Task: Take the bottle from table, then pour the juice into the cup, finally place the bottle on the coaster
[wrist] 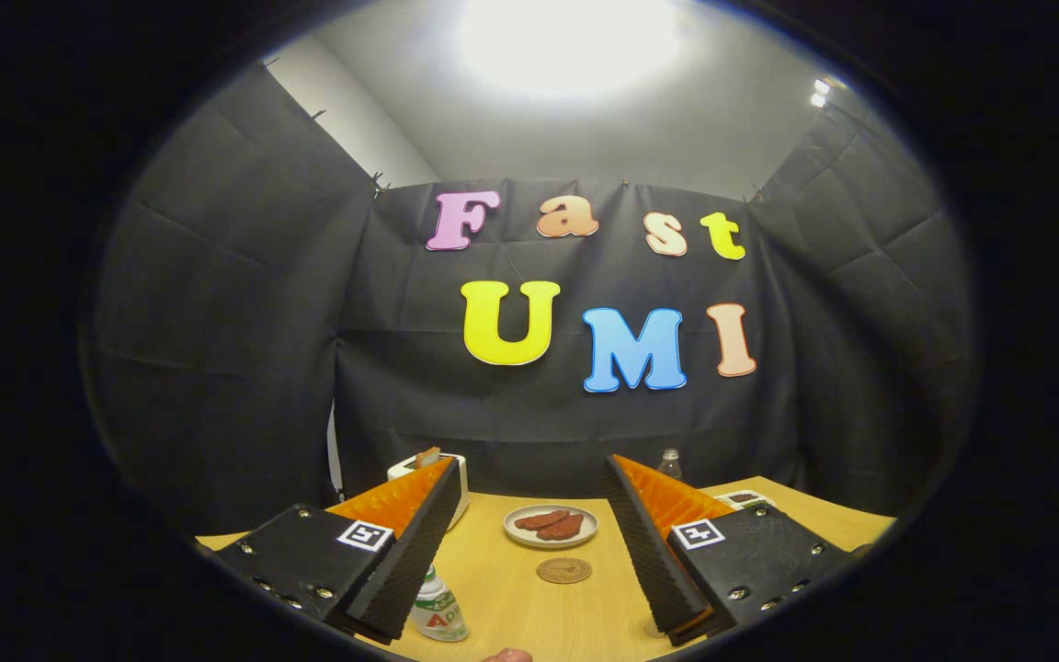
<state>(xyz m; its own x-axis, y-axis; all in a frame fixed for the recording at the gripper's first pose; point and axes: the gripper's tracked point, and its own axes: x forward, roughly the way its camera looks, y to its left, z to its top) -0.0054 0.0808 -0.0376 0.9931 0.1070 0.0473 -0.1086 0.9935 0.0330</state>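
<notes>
Hovering over the wooden table (pixel 529 607), the gripper (pixel 529 492) spreads wide, gripping nothing; the small bottle (pixel 438 609) stands beside its left finger, the round coaster (pixel 563 571) lies between the fingers, a plate (pixel 551 526) just beyond

Your gripper (pixel 529 542) hangs over the table (pixel 539 616) with its fingers spread wide, nothing between them. The bottle (pixel 438 607) stands by your left finger, and the coaster (pixel 563 571) lies ahead between the fingers, a plate (pixel 551 526) just beyond it. A toaster (pixel 433 473) sits far left, a second bottle (pixel 669 462) far right by the wall.
</notes>
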